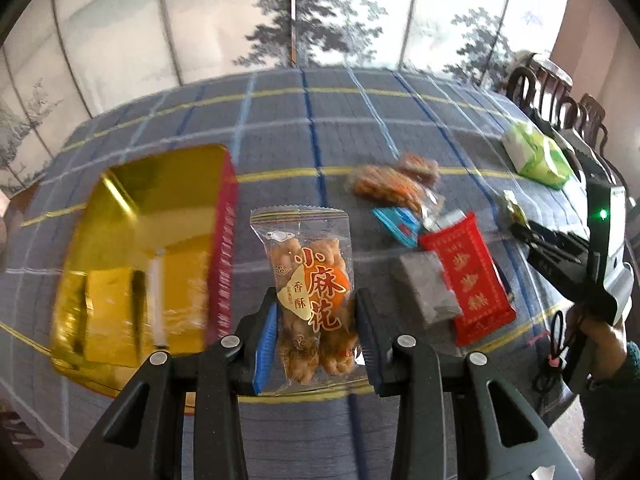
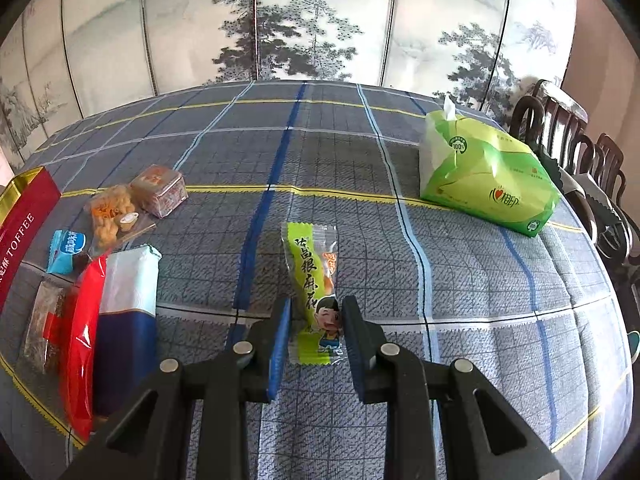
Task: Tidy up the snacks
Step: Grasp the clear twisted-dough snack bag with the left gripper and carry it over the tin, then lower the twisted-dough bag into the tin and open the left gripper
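Clear twist-snack packet pinched in left claw, lifted beside the open gold box. Green twist-snack packet clamped in right claw, low over tabletop. Red packet and other loose snacks remain unsorted; task appears early.

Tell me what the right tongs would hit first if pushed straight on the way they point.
Likely bare tablecloth: the right tongs, shut on the green snack packet, angle down at it, nothing else ahead. Depth is uncertain.
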A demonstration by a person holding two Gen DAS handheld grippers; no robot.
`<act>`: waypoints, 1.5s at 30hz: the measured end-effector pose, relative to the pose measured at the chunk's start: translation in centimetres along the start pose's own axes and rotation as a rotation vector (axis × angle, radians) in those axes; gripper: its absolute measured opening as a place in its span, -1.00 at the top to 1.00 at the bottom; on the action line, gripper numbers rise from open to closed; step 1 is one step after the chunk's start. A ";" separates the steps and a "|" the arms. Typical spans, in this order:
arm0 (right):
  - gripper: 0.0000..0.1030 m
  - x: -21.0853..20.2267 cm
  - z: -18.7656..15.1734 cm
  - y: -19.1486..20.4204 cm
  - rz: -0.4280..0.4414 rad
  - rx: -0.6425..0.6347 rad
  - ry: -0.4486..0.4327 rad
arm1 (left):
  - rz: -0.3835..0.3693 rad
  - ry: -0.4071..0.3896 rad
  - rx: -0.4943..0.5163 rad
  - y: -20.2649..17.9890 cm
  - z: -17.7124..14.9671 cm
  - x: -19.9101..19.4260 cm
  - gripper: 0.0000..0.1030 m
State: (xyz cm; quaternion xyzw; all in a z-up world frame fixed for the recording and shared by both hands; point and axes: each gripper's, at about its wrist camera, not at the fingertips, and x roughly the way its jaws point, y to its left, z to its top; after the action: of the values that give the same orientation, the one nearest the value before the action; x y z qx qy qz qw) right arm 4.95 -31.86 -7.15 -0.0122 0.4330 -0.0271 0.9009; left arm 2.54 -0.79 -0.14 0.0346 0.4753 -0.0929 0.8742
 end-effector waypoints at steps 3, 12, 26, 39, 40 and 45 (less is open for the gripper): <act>0.50 -0.1 0.0 0.1 -0.001 -0.001 0.000 | 0.027 -0.022 -0.024 1.9 0.5 -0.5 0.35; 0.50 -0.1 0.0 0.1 0.000 -0.001 0.000 | 0.133 0.013 -0.128 9.8 0.0 0.1 0.35; 0.49 -0.1 0.0 0.0 0.000 -0.003 0.000 | 0.199 0.093 -0.211 16.7 -2.8 2.7 0.35; 0.48 -0.4 -0.1 0.3 -0.023 -0.021 -0.003 | 0.184 0.101 -0.209 17.7 -3.4 3.5 0.25; 0.48 -0.4 -0.1 0.4 -0.024 -0.022 -0.003 | 0.185 0.100 -0.209 17.7 -3.4 3.5 0.22; 0.48 -0.4 -0.1 0.4 -0.023 -0.022 -0.003 | 0.196 0.096 -0.215 17.8 -3.5 3.2 0.17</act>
State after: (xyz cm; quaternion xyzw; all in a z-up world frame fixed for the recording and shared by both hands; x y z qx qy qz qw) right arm 4.61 -31.42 -6.91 -0.0269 0.4316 -0.0328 0.9010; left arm 4.78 16.77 -5.21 -0.0086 0.5182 0.0458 0.8540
